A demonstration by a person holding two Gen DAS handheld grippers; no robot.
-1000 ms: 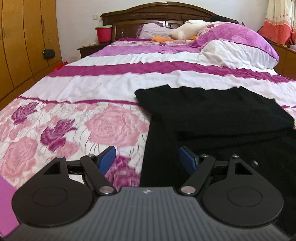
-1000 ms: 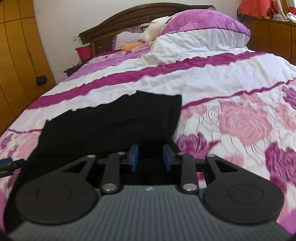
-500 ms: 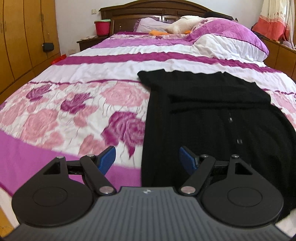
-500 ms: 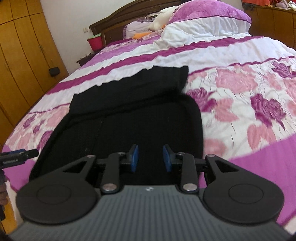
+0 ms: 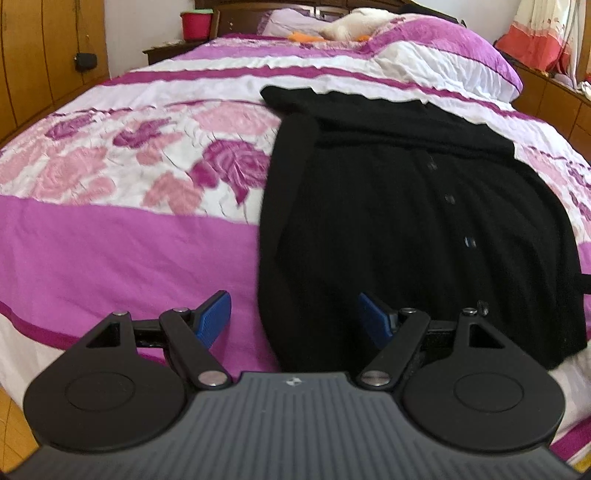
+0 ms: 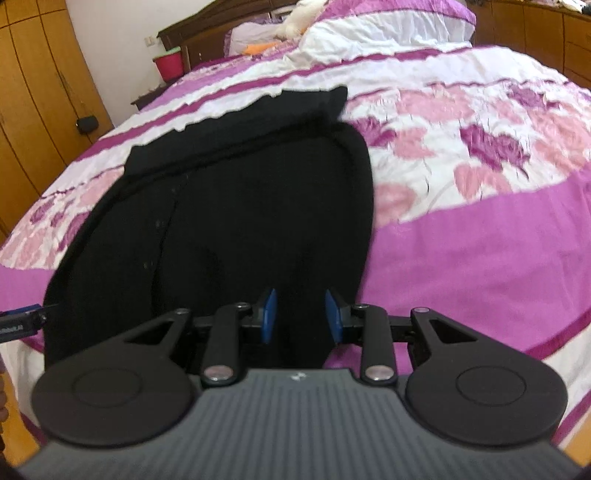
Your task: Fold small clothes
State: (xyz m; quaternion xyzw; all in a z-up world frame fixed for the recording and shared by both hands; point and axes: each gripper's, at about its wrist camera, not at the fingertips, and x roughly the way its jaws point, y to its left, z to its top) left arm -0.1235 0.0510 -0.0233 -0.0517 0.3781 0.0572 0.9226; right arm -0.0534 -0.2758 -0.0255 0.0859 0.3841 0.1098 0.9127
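A black buttoned garment [image 5: 406,206] lies spread on the bed, its hem at the near edge and its top part folded across the far end. It also shows in the right wrist view [image 6: 240,206]. My left gripper [image 5: 295,325] is open and empty, above the garment's near left hem corner. My right gripper [image 6: 300,317] is open with a narrower gap and empty, above the garment's near right hem. The tip of the left gripper [image 6: 20,321] shows at the left edge of the right wrist view.
The bed has a pink and purple floral cover [image 5: 122,192]. Pillows [image 5: 436,48] and a wooden headboard [image 6: 207,29] are at the far end. A red bucket [image 5: 195,24] stands on a nightstand. Wooden wardrobes [image 6: 33,110] line the left; a cabinet [image 5: 554,96] stands right.
Both grippers have pulled back toward the foot of the bed and risen, so the whole garment and the bed's near edge now show. Neither gripper's opening has changed.
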